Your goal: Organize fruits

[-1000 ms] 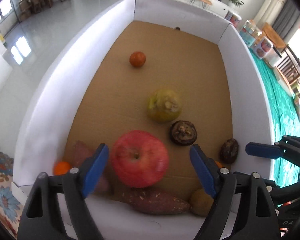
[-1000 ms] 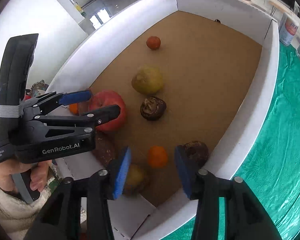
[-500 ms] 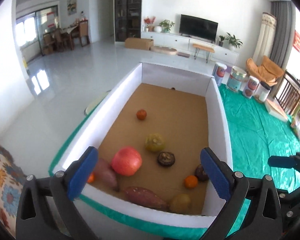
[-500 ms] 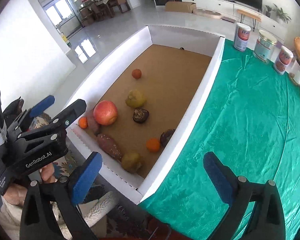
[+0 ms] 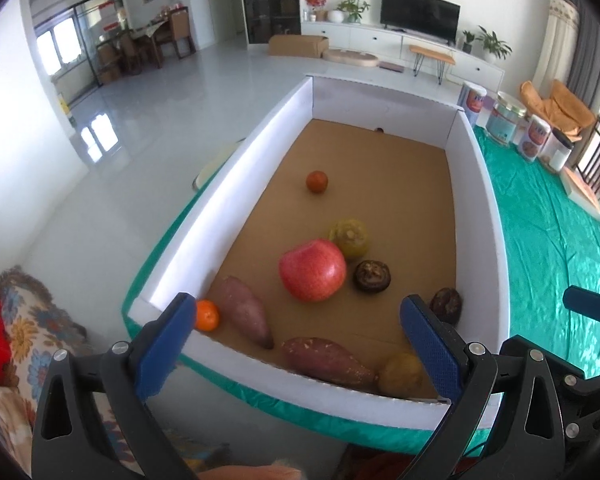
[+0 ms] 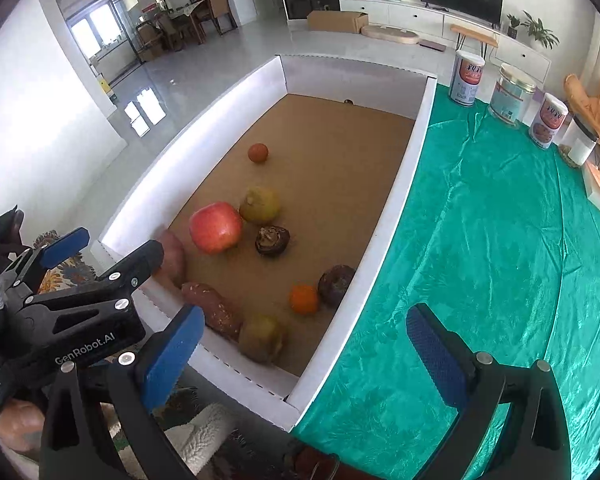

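A white-walled box with a cardboard floor holds the fruit. A red apple lies beside a yellow-green fruit, with a dark brown fruit to its right. Two sweet potatoes and a tangerine lie by the near wall. My left gripper hangs open above the box's near end, holding nothing. My right gripper is open and empty over the near right corner. Below it lie a second tangerine and a yellowish fruit.
A small red fruit sits alone further back on the box floor. A green cloth covers the surface right of the box, with several tins at its far edge. A patterned rug lies near left.
Both grippers have drawn back and up out of the box, and their jaws have spread wide. The apple and the tangerine that lay between the jaws now rest on the box floor.
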`<state>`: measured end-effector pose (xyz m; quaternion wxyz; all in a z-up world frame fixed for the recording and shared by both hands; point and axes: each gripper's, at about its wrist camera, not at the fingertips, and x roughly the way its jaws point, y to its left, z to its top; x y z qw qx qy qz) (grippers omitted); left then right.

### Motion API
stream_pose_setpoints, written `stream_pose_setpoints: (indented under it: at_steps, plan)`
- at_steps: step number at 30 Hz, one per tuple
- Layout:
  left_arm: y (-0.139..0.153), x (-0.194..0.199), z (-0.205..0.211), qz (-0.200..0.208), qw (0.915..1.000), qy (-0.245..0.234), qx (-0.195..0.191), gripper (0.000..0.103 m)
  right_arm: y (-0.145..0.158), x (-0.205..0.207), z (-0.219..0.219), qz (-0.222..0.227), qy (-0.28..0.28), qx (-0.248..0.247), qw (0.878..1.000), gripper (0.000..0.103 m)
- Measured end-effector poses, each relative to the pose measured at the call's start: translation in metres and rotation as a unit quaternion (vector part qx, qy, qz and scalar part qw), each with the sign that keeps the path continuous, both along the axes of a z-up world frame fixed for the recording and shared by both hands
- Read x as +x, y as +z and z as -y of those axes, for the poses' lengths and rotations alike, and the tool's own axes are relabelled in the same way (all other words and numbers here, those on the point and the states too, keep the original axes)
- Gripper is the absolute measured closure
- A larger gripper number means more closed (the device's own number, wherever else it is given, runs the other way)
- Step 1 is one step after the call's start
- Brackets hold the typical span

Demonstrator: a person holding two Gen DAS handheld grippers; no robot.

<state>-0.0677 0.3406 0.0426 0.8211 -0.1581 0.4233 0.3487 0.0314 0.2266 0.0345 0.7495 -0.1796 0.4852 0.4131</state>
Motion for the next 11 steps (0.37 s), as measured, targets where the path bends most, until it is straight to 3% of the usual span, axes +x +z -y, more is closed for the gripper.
stream_pose_setpoints:
  at_steps: [11]
  plan:
    - [-0.0035,-0.0048,-0.0075,0.007,1.0000,-0.001,-0.005,0.001,-0.0095,-0.0002,-0.0102,-0.009,0.002,-0.012,1.000,0.002]
